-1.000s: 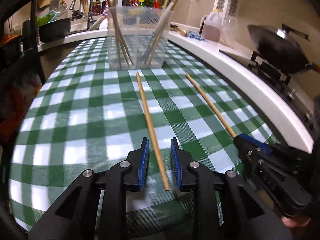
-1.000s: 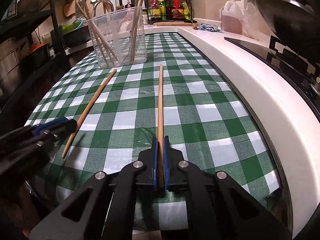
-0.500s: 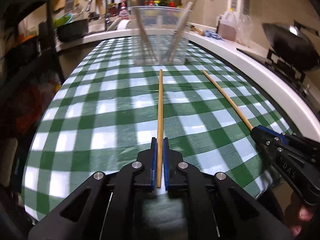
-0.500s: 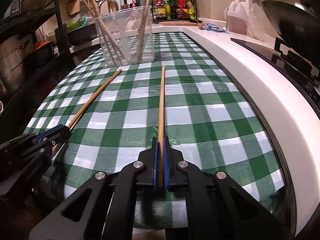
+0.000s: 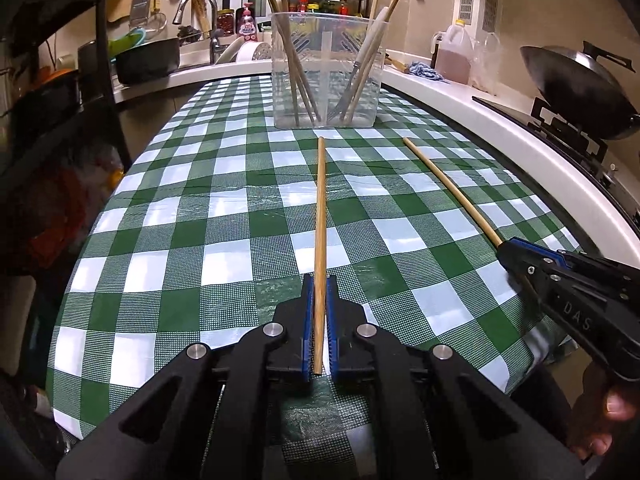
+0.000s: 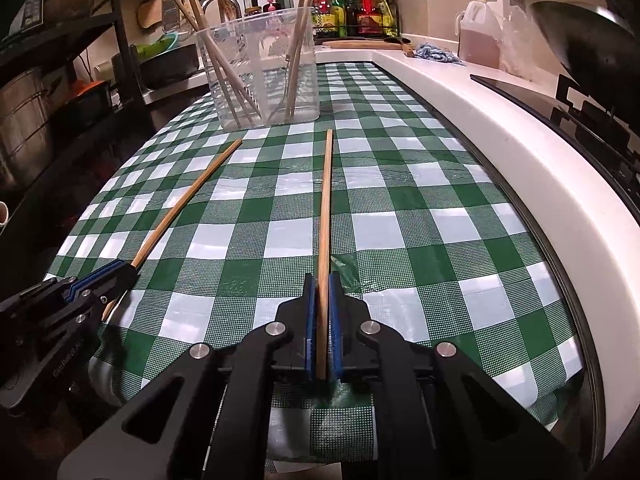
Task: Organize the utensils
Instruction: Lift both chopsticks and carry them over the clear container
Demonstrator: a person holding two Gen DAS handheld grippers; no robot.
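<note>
My left gripper (image 5: 319,286) is shut on the near end of a wooden chopstick (image 5: 321,208) that points at a clear plastic utensil container (image 5: 326,72). My right gripper (image 6: 322,282) is shut on a second wooden chopstick (image 6: 325,200). Each view shows the other gripper and its chopstick: the right gripper (image 5: 510,246) with its chopstick (image 5: 448,188), the left gripper (image 6: 120,270) with its chopstick (image 6: 188,196). The container (image 6: 262,68) holds several chopsticks and utensils. All sit over a green-and-white checked tablecloth (image 5: 180,240).
A white counter edge (image 6: 520,152) runs along the right, with a stove and a black wok (image 5: 576,88) beyond. A jug (image 5: 454,56), blue cloth and spice rack (image 6: 356,8) stand at the back. A sink, pans and a dark shelf (image 5: 80,80) lie to the left.
My left gripper was open around its chopstick a second ago; it closed on it and swung to line up with the container. My right gripper stayed shut on its chopstick.
</note>
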